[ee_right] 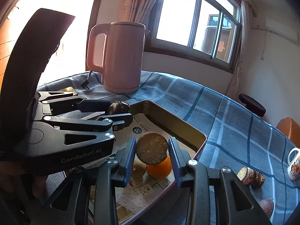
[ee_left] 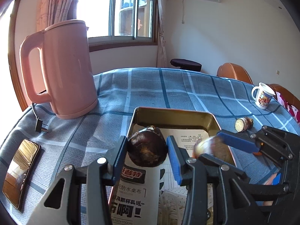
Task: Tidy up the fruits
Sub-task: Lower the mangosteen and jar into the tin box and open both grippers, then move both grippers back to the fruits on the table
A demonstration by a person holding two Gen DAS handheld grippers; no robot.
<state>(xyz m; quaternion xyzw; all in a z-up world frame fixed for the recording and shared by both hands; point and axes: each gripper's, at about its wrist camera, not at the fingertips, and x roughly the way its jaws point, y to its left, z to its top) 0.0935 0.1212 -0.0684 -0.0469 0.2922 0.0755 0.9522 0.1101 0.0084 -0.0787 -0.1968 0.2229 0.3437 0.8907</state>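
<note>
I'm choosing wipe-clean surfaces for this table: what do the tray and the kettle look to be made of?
Tray: likely thin metal with a glossy gold finish, since its walls mirror light and the corners are pressed round. Kettle: probably matte pink plastic, with soft, dull highlights and a moulded handle; a coated metal shell can't be ruled out.

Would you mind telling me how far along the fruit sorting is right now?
Done: an orange and a brownish fruit already lie in the metal tray. In hand: the left gripper and right gripper each hold a dark brown piece over it. Left: a cut piece beside the mug on the tablecloth.
</note>
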